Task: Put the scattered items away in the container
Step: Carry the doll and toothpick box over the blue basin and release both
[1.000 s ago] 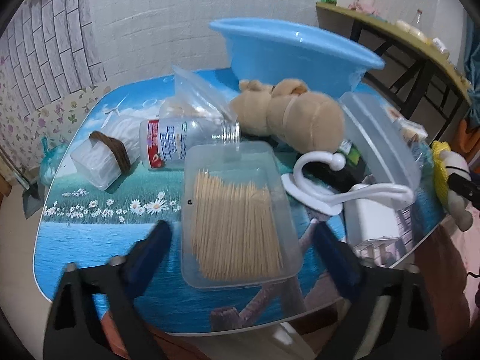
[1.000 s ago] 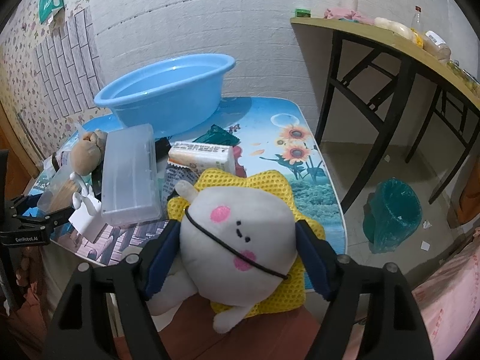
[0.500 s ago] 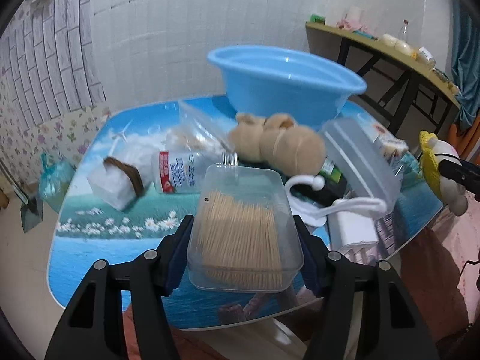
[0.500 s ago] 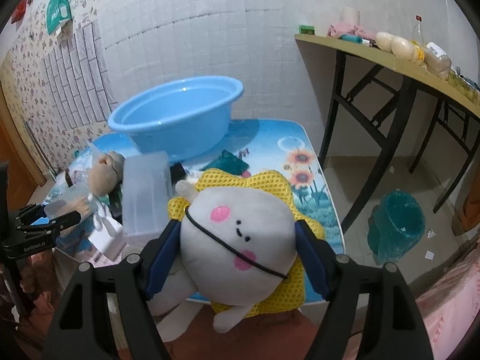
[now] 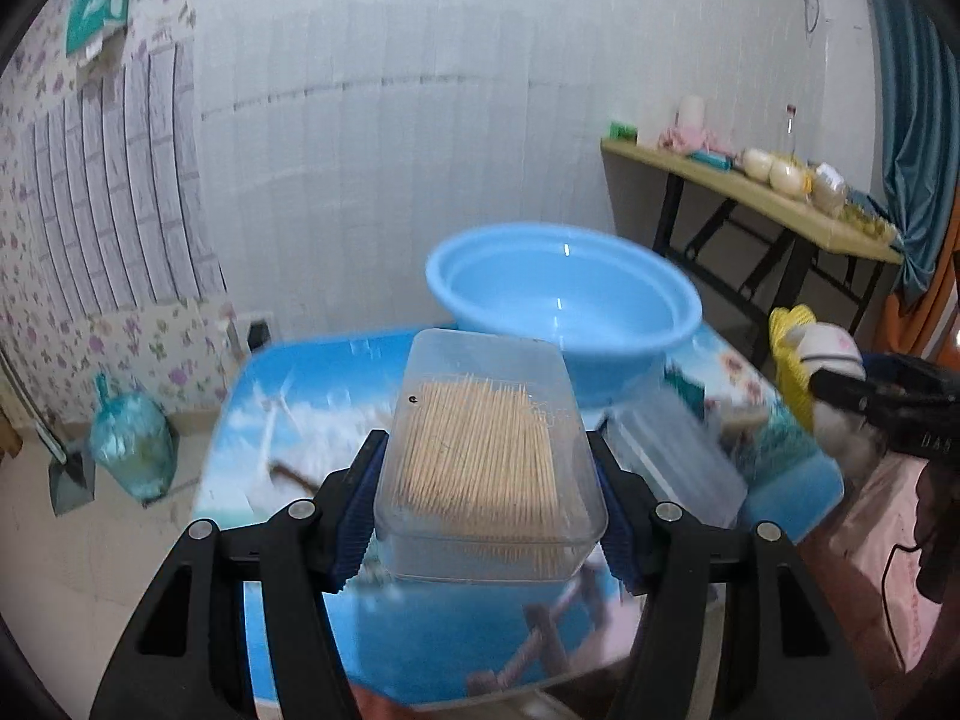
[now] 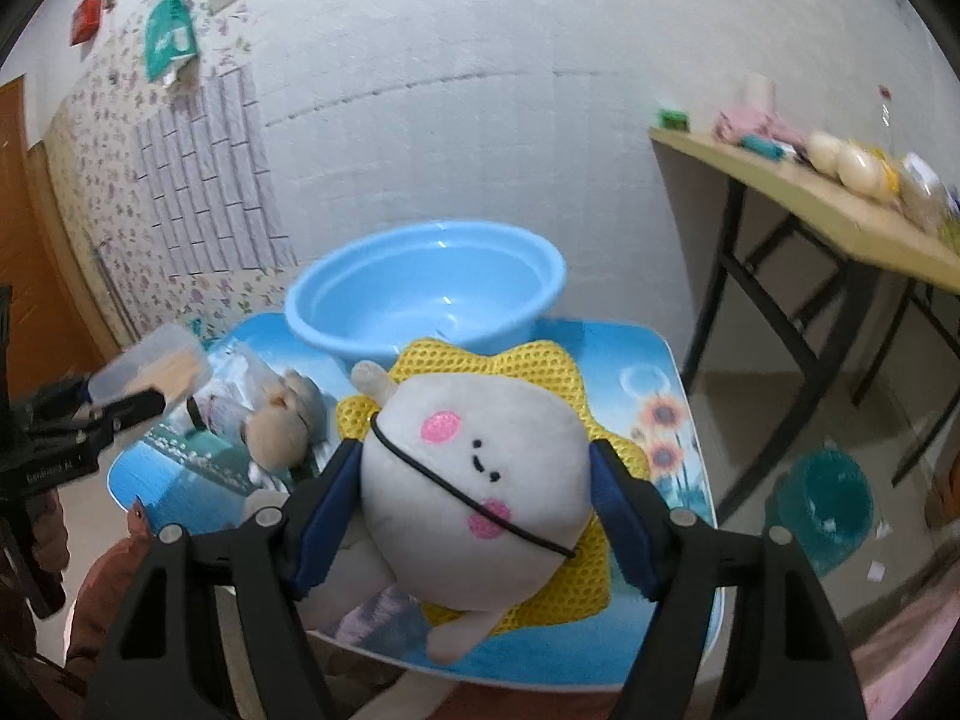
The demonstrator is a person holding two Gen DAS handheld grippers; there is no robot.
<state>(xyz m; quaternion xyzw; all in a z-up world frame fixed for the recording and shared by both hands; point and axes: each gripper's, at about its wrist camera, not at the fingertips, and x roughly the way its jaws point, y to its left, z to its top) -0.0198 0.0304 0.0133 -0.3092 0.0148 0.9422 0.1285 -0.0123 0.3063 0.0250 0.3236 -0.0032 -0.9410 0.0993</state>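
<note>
Left claw point(image 5: 489, 513) clamps toothpick box point(image 5: 489, 468) above table point(image 5: 300, 384); blue basin point(image 5: 564, 300) beyond.

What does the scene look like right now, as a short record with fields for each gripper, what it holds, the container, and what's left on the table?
left gripper: shut on the clear toothpick box, lifted off the table
right gripper: shut on the white plush toy with yellow mesh backing
container: blue basin at the far side of the table, nothing visible in it
table: printed blue top
left on table: tan plush toy, clear lidded box, other items too blurred to name
</note>
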